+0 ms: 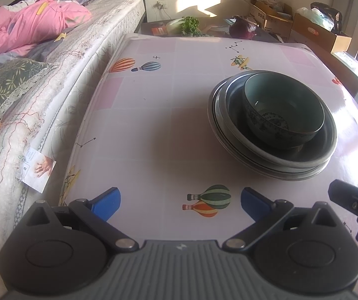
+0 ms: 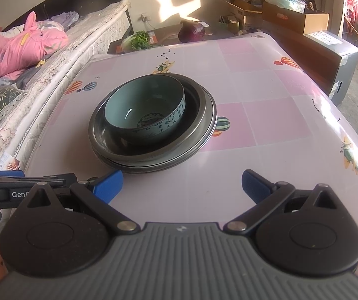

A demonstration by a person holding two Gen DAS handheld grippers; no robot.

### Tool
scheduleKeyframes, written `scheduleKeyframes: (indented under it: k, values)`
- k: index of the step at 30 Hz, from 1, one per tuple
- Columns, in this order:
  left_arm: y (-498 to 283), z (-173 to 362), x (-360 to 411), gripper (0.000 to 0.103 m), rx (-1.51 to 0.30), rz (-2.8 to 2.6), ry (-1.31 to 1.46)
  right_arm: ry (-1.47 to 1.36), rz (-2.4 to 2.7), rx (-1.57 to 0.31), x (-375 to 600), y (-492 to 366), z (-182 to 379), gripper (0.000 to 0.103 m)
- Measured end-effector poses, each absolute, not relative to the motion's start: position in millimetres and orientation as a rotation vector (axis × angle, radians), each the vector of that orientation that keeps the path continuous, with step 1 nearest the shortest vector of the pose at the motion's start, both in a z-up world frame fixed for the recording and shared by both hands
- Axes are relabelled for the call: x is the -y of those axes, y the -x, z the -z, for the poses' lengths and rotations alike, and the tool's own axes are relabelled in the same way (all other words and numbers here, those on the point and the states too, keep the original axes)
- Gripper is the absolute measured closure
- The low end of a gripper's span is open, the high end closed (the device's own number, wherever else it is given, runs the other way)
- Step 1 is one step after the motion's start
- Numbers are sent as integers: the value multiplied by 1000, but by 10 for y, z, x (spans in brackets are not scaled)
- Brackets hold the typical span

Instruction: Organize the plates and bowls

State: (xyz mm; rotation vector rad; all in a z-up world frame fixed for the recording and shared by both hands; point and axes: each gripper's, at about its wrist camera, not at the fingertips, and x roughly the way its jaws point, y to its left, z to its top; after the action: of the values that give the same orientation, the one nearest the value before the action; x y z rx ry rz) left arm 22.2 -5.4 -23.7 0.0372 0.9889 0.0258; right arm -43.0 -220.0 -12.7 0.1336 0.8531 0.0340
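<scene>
A teal ceramic bowl (image 1: 283,107) (image 2: 145,110) with dark script on its outside sits inside a dark deep dish (image 1: 311,150) (image 2: 109,140). That dish rests on a stack of grey plates (image 1: 219,125) (image 2: 207,122) on the pink table (image 1: 154,125) (image 2: 266,125). My left gripper (image 1: 180,203) is open over bare tablecloth, down and left of the stack. My right gripper (image 2: 181,185) is open just in front of the stack, holding nothing. The left gripper's blue fingertip (image 2: 10,173) shows at the left edge of the right wrist view.
A bed with a white mattress (image 1: 78,75) (image 2: 61,57) runs along the table's left side. A purple cabbage (image 1: 242,28) (image 2: 191,31) and leafy greens (image 1: 190,25) (image 2: 140,40) lie beyond the far edge. Cardboard boxes (image 1: 321,32) (image 2: 295,16) stand at the right.
</scene>
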Motion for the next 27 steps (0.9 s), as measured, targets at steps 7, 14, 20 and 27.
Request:
scheduleKeyframes:
  k: [7,14,20,27]
  values:
    - [-217,225,62,0,-987,-27,-42,-134,-35,-853,2206,434,124,1]
    - [-216,226,65,0,-987,-28,-42,-134,-35,-854,2205,433,124,1]
    - [-217,225,65,0,-988,-28,-43,-137,-36,-858,2204,434,134,1]
    - [-213,225,61,0,-988,-29,-42,-136,-38,-859,2197,438,143,1]
